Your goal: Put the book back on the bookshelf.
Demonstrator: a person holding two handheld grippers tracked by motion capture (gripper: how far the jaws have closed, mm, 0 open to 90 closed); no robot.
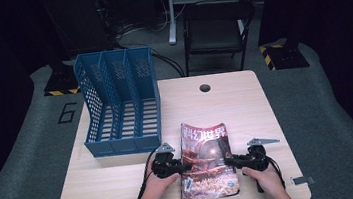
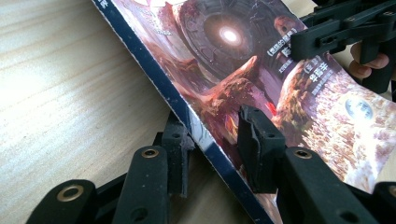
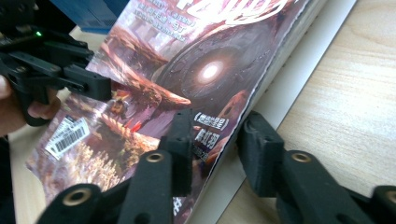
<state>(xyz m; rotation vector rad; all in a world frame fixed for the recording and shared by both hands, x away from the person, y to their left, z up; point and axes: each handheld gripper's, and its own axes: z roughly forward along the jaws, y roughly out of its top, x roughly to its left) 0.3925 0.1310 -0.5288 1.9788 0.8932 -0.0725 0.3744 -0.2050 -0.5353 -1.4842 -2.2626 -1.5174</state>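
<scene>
A magazine (image 1: 206,149) with a reddish cover lies near the table's front edge, its spine toward the left. My left gripper (image 1: 185,168) is at the spine side. In the left gripper view the left gripper (image 2: 212,144) has one jaw over the cover (image 2: 224,70) and the other beyond the dark blue spine, with a gap showing. My right gripper (image 1: 229,162) is at the page side. The right gripper (image 3: 217,144) straddles the white page edge of the magazine (image 3: 163,70) in the same way, not pressing. Each gripper view also shows the opposite gripper farther off.
A blue three-slot file rack (image 1: 119,103) stands at the table's back left, just behind the left hand. The wooden table (image 1: 246,106) has a cable hole (image 1: 205,87) near its far edge. A dark chair (image 1: 217,29) stands beyond the table.
</scene>
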